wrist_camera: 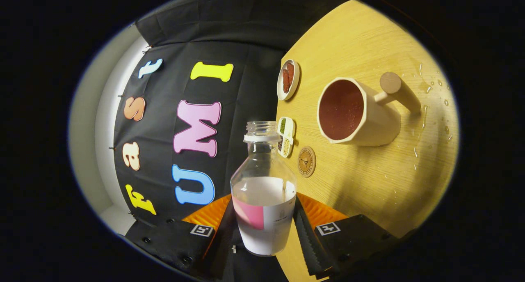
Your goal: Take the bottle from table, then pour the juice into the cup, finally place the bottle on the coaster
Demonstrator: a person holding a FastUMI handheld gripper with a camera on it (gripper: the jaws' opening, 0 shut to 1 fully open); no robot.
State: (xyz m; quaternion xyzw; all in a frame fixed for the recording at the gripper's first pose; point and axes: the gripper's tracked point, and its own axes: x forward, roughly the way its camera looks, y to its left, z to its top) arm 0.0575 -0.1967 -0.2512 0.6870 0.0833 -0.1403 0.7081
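My gripper (pixel 264 224) is shut on a clear, uncapped bottle (pixel 263 183) with a white and pink label; both fingers press on its lower body. The view is rolled about a quarter turn, so the bottle lies tilted relative to the wooden table (pixel 369 179). The bottle looks empty. Beyond it stands a cream cup (pixel 357 113) with a thick peg handle, holding dark red juice. A round brown coaster (pixel 306 161) lies on the table between the bottle's neck and the cup.
A small round dish (pixel 288 79) with reddish pieces and a small divided tray (pixel 286 136) of green and pale bits sit near the table's far edge. Water drops and streaks (pixel 426 109) wet the wood around the cup's handle.
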